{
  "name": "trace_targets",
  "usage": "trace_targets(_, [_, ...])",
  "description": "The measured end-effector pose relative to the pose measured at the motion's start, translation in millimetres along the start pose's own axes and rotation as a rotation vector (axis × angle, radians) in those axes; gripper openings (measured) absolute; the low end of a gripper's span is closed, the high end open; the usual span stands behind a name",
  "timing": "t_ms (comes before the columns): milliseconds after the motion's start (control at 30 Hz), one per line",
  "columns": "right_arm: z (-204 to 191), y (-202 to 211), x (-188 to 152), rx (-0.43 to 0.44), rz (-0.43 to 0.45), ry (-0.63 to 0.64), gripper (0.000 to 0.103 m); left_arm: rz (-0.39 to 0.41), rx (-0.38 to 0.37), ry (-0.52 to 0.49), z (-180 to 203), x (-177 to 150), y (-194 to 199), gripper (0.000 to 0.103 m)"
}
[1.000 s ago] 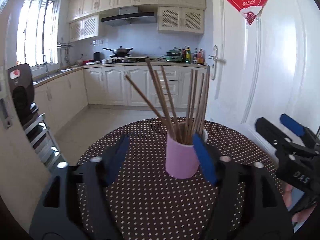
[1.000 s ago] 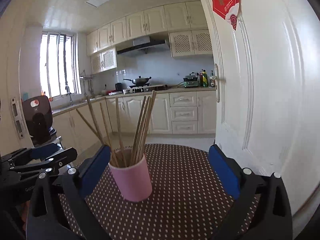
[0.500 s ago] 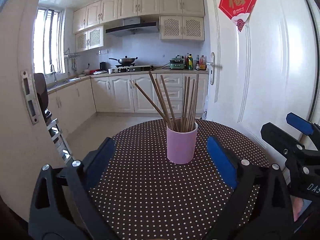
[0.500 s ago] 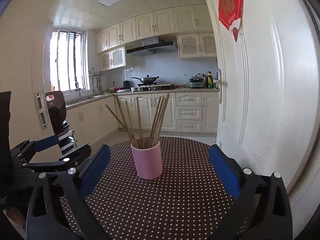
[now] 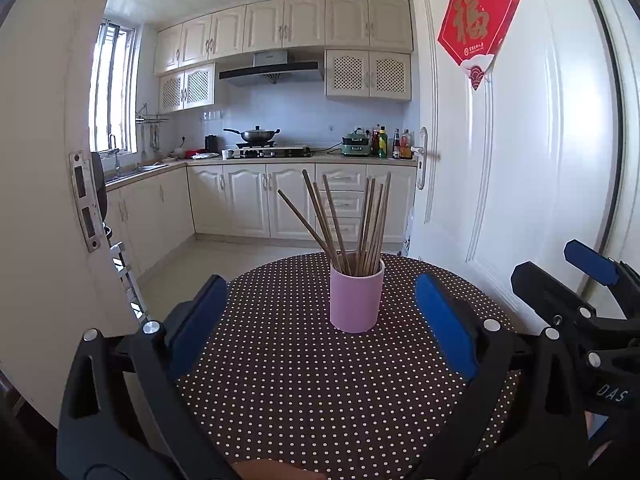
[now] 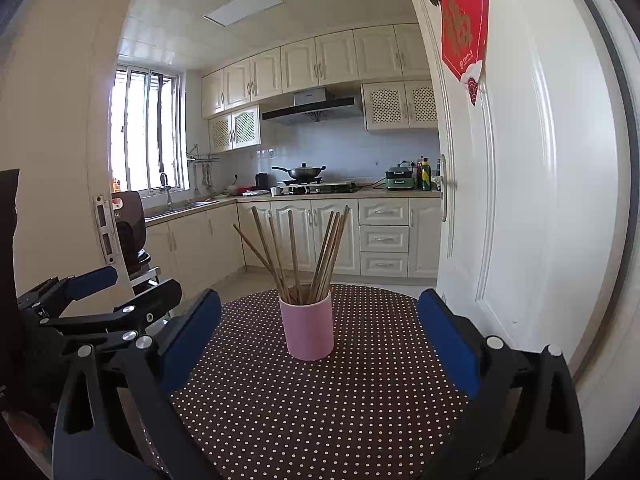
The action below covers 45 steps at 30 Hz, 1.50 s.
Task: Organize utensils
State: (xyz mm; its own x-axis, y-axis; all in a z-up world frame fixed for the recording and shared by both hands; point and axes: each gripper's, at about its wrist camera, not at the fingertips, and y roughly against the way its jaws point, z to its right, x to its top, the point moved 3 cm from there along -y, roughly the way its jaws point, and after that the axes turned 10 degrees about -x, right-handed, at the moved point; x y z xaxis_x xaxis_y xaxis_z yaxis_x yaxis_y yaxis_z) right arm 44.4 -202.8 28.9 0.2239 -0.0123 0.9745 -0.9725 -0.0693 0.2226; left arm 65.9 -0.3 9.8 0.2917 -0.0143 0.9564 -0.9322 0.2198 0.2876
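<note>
I am holding left hand-held gripper [image 5: 324,328] and right hand-held gripper [image 6: 320,344] spread wide, both facing cup [image 5: 357,296] of chopsticks [image 5: 352,220] sitting on dotted surface [image 5: 300,380].

Both open tongs, left [image 5: 324,332] and right [image 6: 320,344], now farther back from the pink cup [image 5: 357,299].

Daylight poured through the barred window [image 6: 146,130] at 9 o'clock, blowing its panes out to white in both wrist views. The kitchen was bright and evenly lit, shadows soft on the dotted tablecloth [image 5: 320,380]. Fisheye distortion bowed the white door [image 5: 540,160] at 3 o'clock, and black vignetting filled all 4 corners. Focus was sharp throughout.
</note>
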Motion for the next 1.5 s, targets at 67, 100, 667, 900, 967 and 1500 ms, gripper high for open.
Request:
trace_targets(67, [-1,2,-1,0.008,0.004,0.004,0.095,0.003,0.004,-0.003,1,0,2,0.093])
trace_targets(100, [-2,3,-1,0.008,0.006,0.006,0.095,0.003,0.007,-0.006,1,0,2,0.094])
trace_targets(667, [1,4,-8,0.001,0.003,0.002,0.095,-0.017,0.007,-0.003,5,-3,-5,0.094])
trace_targets(900, [2,1,-13,-0.003,-0.021,-0.012,0.095,-0.031,0.013,-0.001,6,-7,-10,0.094])
trace_targets(967, [2,0,-15,-0.012,-0.022,-0.010,0.095,-0.038,0.012,0.003,6,-8,-12,0.094])
trace_targets(1500, [5,3,-18,-0.042,-0.020,-0.010,0.095,-0.049,0.006,0.011,10,-14,-14,0.094])
